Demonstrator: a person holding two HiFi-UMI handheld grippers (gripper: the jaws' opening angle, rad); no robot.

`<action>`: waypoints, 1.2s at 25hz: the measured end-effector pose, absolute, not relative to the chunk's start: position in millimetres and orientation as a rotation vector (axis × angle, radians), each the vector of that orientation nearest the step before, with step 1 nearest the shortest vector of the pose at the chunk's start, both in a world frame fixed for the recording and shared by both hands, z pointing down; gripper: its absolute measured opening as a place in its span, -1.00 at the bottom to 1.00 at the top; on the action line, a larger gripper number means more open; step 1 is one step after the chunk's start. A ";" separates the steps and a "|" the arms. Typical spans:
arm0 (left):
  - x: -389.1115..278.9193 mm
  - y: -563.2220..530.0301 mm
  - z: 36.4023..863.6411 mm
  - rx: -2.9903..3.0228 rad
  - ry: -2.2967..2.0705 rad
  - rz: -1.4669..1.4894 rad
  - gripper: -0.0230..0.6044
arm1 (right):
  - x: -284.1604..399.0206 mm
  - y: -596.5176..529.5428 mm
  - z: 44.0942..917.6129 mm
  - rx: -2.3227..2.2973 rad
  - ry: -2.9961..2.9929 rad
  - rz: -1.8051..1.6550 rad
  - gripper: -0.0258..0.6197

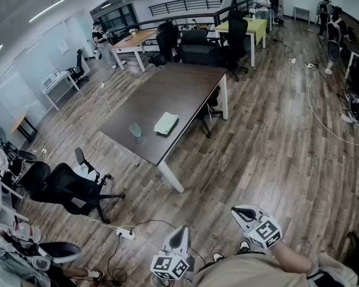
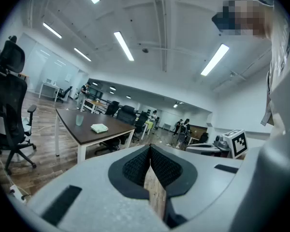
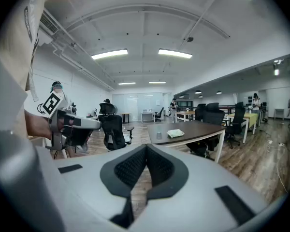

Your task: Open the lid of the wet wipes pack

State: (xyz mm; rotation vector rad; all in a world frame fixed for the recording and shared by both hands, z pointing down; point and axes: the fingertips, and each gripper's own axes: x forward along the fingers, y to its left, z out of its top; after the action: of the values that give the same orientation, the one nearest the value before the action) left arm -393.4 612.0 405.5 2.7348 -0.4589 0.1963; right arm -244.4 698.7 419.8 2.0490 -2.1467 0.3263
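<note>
**Head view:** the wet wipes pack (image 1: 166, 123) is seen lying flat on the dark tabletop (image 1: 179, 85), towards its near end, w/ a translucent cup (image 1: 135, 130) just beside it. Whether the lid is shut can't be told at this range. The left gripper (image 1: 183, 231) and right gripper (image 1: 234, 210) are held low, close to the body. They are over the wooden floor (image 1: 275, 154) and well apart from the tabletop, so the task is judged not yet under way. An approach on foot is prob. needed first. Count: 1 pack, 1 cup, 2 grippers.

**Left gripper view:** the fingers are seen pressed together w/ nothing between them (only floor shows through the slit lower down). The pack and cup are seen far off on the tabletop, left of centre. The gripper is pointed roughly level across the room, not at the pack. The right gripper is glimpsed near the right edge.

**Right gripper view:** the fingers are likewise clenched on nothing. The pack is seen right of centre w/ the cup to its left, both towards the tabletop's near end, so that end is prob. the one to be approached. The left gripper is seen at the left, at approx. the same height. Both being carried clenched and empty is judged a resting posture. Both are thus kept free for the pack: one to steady it, one for the lid.
</note>
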 end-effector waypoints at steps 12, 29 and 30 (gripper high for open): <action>-394.0 592.9 421.0 2.654 -0.395 0.096 -0.90 | -280.5 682.8 428.5 2.015 -2.102 0.338 -0.88; -320.6 508.0 416.9 2.587 -0.453 0.007 -0.90 | -196.3 578.9 437.5 2.045 -2.238 0.393 -0.88; -306.4 501.9 418.7 2.606 -0.446 0.045 -0.90 | -188.0 569.9 439.7 2.038 -2.225 0.360 -0.88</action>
State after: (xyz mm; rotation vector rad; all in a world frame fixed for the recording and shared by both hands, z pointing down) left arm -306.4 501.9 418.7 2.6064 -0.4457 0.0447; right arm -188.0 569.9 439.7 2.0376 -2.2253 0.3601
